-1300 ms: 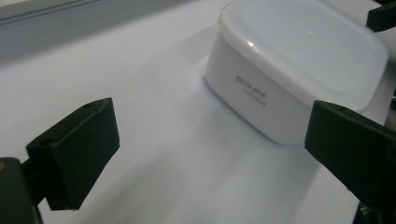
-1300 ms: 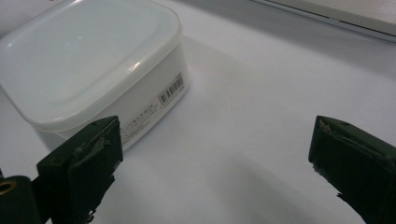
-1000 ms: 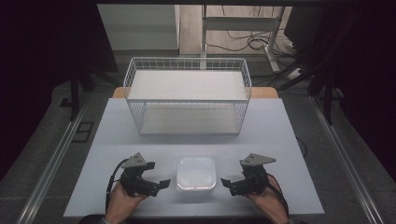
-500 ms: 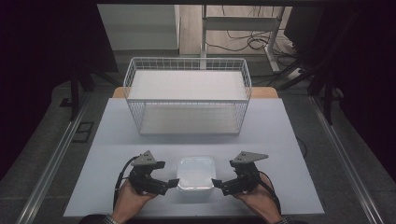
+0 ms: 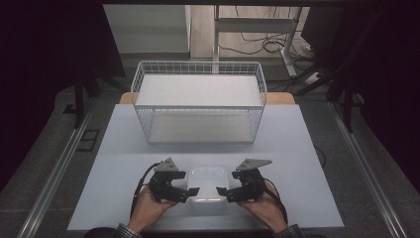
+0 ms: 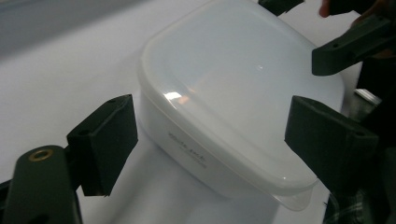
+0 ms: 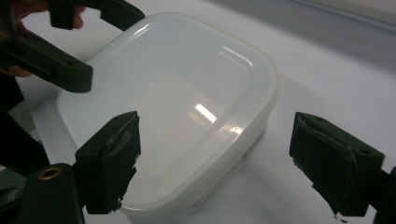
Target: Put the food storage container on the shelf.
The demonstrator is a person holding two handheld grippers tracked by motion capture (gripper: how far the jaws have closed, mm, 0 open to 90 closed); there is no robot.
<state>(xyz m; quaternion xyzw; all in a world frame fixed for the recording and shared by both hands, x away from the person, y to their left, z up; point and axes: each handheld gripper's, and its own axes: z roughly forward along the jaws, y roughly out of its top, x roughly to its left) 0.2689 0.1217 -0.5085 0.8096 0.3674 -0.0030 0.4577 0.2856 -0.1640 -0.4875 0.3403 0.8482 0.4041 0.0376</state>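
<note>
A white translucent lidded container (image 5: 208, 181) sits on the white table (image 5: 297, 144) near its front edge. My left gripper (image 5: 189, 182) is at its left side and my right gripper (image 5: 226, 182) at its right side, each held in a hand. In the left gripper view the container (image 6: 233, 79) has one corner between the wide-apart jaws of the left gripper (image 6: 217, 140), and the pads do not touch it. The right gripper (image 7: 222, 161) straddles another corner of the container (image 7: 177, 84) the same way. Both pairs of jaws have just been closing, with the container between them and untouched.
A white wire basket (image 5: 198, 64) stands at the back middle of the table, open at the top. Dark floor, cables and table legs lie beyond. Bare table surface extends left and right of the hands.
Both hands have moved inward from either side until the jaws reach around the container's corners. The jaws have narrowed a little. The container has stayed in place.
</note>
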